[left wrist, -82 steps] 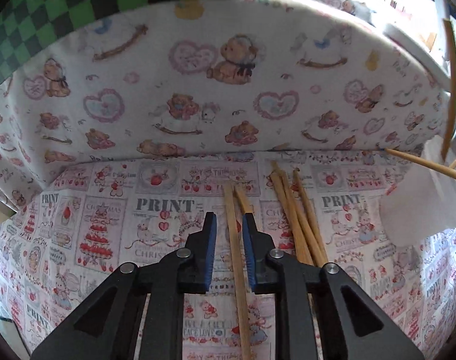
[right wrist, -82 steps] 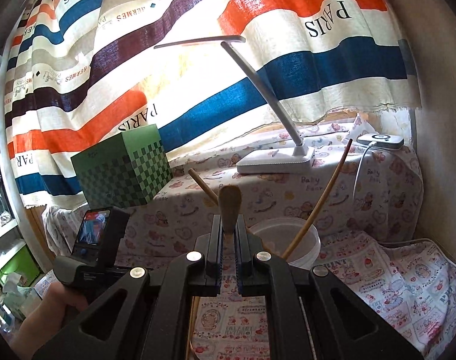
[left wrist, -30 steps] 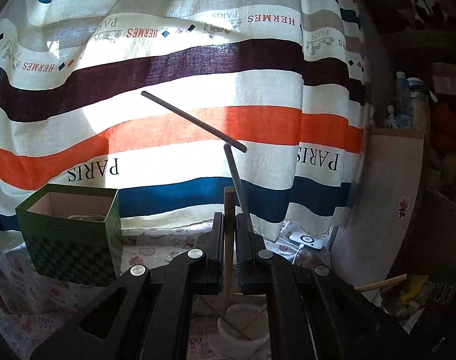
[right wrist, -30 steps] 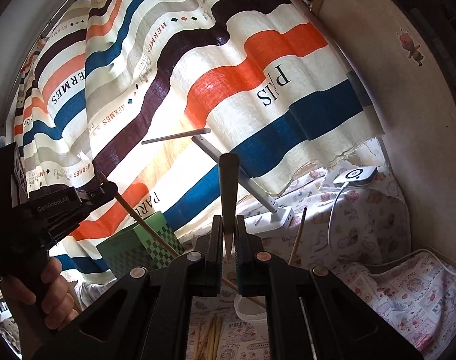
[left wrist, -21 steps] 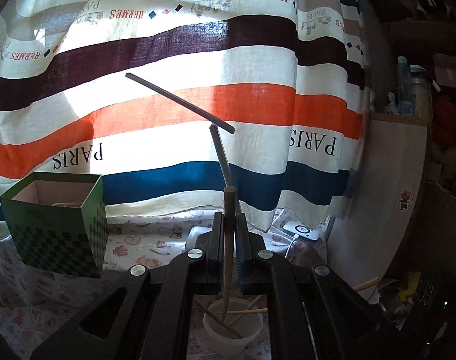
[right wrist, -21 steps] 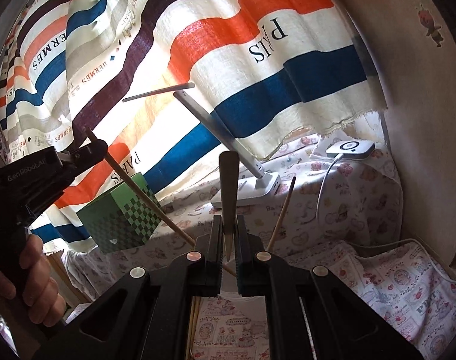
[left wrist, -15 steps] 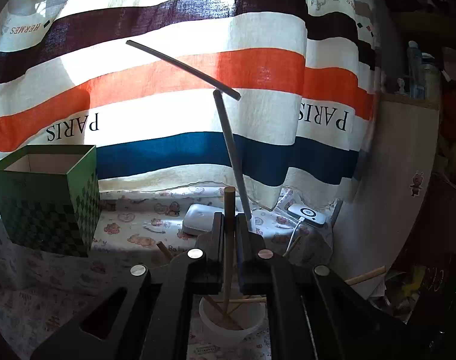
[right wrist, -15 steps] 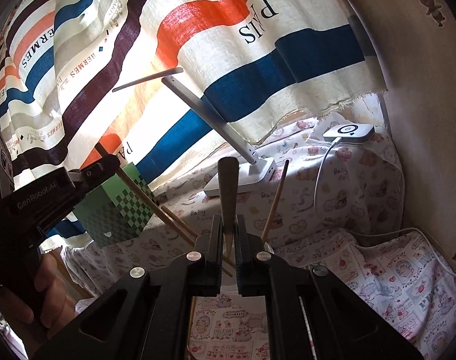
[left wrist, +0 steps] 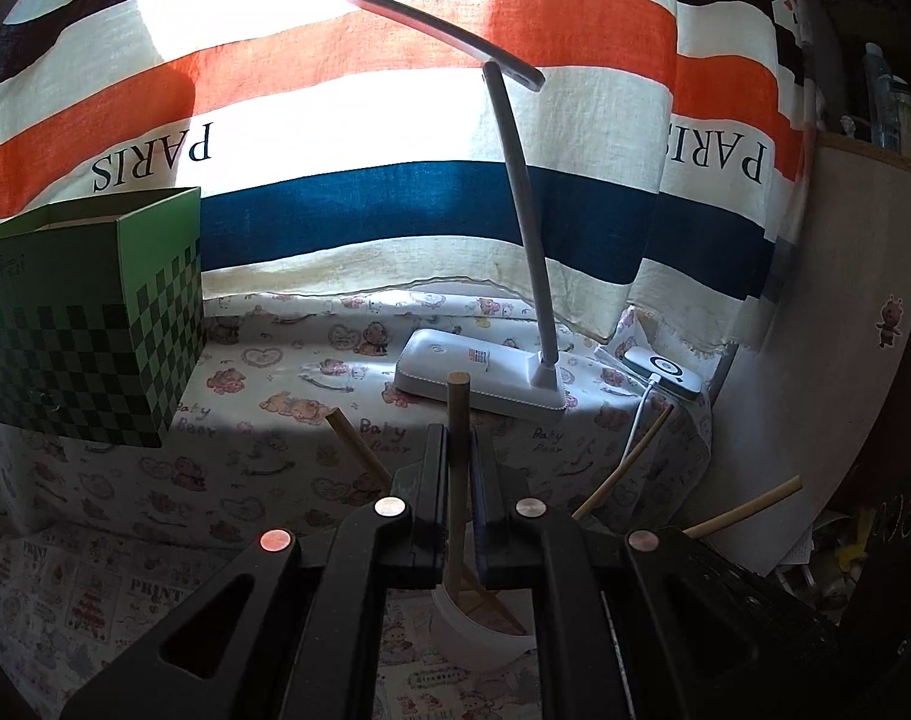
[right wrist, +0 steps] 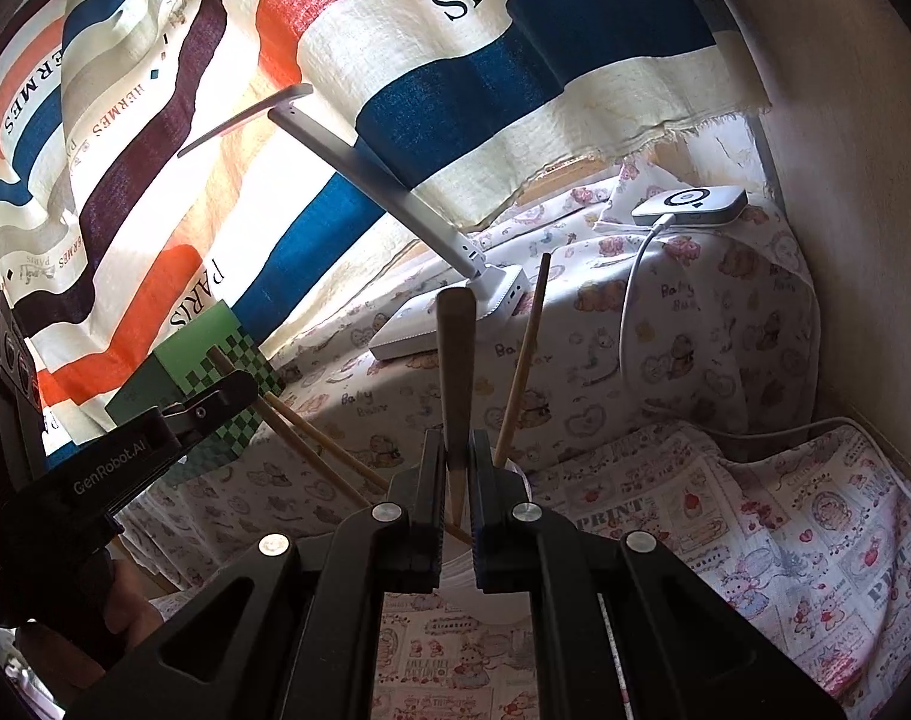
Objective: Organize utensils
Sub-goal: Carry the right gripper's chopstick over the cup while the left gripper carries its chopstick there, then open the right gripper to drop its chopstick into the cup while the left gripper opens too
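Chopsticks stay pinched upright, one in the left gripper (left wrist: 457, 480) and one in the right gripper (right wrist: 455, 468), both sets of fingers clenched on wood above the white cup (left wrist: 476, 639) holding other sticks. Best approach, I judge: lower each tip inside the rim before releasing, avoiding the leaning chopsticks (right wrist: 518, 360).

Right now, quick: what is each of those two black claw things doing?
Left gripper: closed on a thin round wooden chopstick, above the white cup.
Right gripper: closed on a flat tapered wooden stick.
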A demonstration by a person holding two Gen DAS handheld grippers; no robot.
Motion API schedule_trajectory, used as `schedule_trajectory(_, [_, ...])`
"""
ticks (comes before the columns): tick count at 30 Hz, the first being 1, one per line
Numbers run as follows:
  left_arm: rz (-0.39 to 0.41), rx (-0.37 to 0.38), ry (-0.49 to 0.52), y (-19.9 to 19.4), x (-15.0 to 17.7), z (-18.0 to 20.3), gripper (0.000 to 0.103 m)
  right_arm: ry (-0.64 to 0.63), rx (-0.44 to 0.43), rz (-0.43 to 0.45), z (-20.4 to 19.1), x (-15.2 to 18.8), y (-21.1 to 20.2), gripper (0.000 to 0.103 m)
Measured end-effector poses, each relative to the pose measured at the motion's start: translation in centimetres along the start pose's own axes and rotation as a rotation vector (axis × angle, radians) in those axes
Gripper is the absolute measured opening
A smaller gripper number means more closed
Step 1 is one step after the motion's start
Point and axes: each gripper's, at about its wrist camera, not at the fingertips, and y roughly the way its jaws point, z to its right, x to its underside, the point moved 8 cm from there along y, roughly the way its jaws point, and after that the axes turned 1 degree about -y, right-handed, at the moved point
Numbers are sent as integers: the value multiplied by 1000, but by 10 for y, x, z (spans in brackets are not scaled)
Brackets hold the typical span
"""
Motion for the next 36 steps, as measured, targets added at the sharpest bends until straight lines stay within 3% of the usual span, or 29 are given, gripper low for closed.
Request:
schedule_trajectory(9, [0,14,46,-4,-4,4,6,22,27,-38,10,6,14,8])
schedule_trajectory(11, [20,5,68,-10,-7,5,14,22,23,-42,9,7,14,8])
schedule_trajectory(13, [40,-4,77,-17,-11,2,29,10,32,-49,8,9,15,8])
schedule_trajectory(15, [54,-16,70,-26,-14,-5,35,-9,40,-64,4,11,16,11])
schedule_trajectory(17, [64,-33,54,-37,-12,-15,44,-35,35,-98,-2,15,18,33])
schedule_trajectory(20, [86,-62,87,-56,-5,-26,51,-97,48,-130,-15,22,19,49])
schedule_trajectory(28, [93,-118,31,-90,31,-78,73,-170,51,-210,-43,47,22,55])
schedule_trajectory(36, [59,-221,-18,-96,69,-139,81,-200,25,-234,-65,63,25,55])
